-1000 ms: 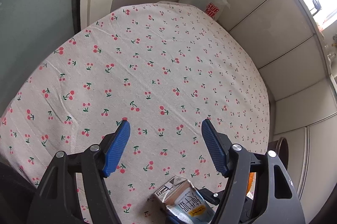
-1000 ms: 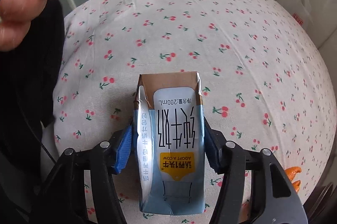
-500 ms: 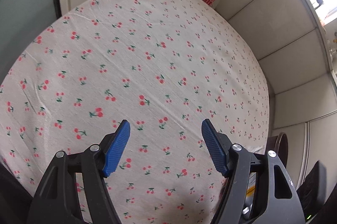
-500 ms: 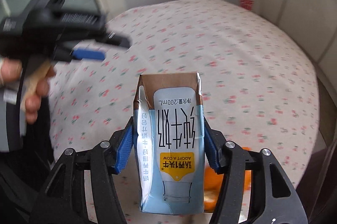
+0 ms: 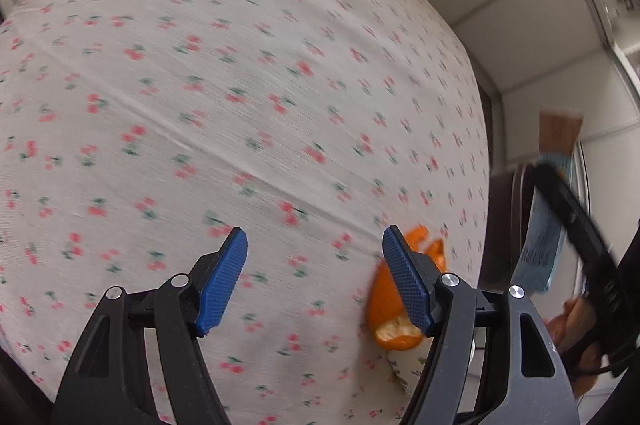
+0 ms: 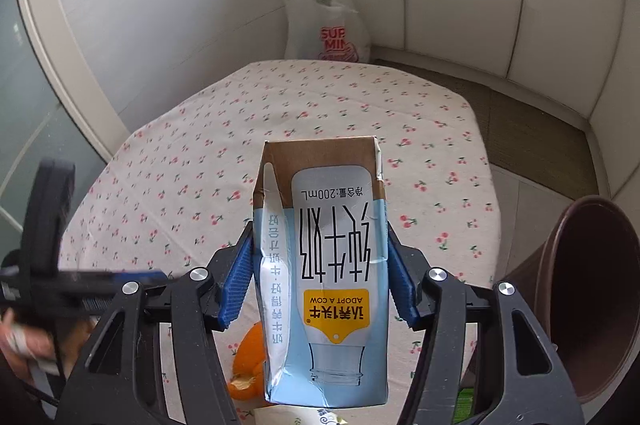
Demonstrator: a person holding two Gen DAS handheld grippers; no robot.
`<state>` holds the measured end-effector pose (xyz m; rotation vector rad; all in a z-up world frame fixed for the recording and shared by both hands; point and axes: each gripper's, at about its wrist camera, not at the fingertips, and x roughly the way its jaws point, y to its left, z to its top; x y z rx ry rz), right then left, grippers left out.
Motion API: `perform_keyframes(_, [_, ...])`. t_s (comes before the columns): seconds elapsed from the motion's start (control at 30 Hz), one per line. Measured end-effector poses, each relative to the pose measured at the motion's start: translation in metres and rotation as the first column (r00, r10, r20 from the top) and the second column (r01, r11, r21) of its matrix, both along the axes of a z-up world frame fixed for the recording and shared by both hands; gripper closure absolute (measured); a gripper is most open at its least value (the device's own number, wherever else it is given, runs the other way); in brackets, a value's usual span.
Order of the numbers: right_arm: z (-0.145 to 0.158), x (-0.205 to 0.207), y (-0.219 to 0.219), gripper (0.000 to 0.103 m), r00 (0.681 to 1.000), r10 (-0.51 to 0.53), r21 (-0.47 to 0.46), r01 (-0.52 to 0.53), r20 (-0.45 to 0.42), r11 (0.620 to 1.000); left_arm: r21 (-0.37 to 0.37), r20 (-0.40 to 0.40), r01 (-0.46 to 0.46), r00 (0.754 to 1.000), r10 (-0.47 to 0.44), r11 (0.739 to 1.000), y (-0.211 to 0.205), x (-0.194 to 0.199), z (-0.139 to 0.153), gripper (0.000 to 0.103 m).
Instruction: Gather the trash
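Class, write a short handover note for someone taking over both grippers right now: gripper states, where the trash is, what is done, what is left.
Right gripper: shut on the milk carton, held upside down above the table, not yet in the brown bin at its right.
Left gripper: open, empty, above the cloth, the orange peel just beside its right finger.
Done: carton lifted.
Left: drop the carton in the bin, then probably pick up the peel and bin it too.
White bag stands beyond the table; leave it.

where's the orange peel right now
The orange peel lies on the cherry-print tablecloth near its edge, just behind the left tongs' right finger; the right wrist view shows it under the held milk carton.
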<state>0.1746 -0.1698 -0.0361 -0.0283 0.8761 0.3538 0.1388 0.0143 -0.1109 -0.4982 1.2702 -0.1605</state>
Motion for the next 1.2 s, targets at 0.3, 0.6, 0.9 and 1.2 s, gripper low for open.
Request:
perform_keyframes(0.3, [0.008, -0.002, -0.009, 0.047, 1.000, -0.016, 0.005, 0.016, 0.021, 1.000, 0.056, -0.026, 0.134, 0.991, -0.133, 0.989, -0.060, -0.004, -0.008, 0.034])
perform_keyframes(0.6, [0.010, 0.000, -0.022, 0.047, 0.998, -0.058, 0.045, 0.057, 0.014, 0.997, 0.116, -0.022, 0.199, 0.980, -0.197, 0.973, -0.083, 0.000, -0.013, 0.044])
perform_keyframes(0.9, [0.010, 0.001, -0.021, 0.047, 0.998, -0.064, 0.046, 0.064, 0.012, 0.997, 0.041, 0.028, 0.203, 0.979, -0.204, 0.978, -0.068, -0.003, -0.010, 0.083])
perform_keyframes(1.2, [0.014, -0.001, -0.028, 0.047, 0.996, -0.082, 0.075, 0.080, 0.026, 0.994, -0.006, 0.082, -0.074, 0.994, 0.074, 0.997, 0.028, 0.008, 0.012, 0.084])
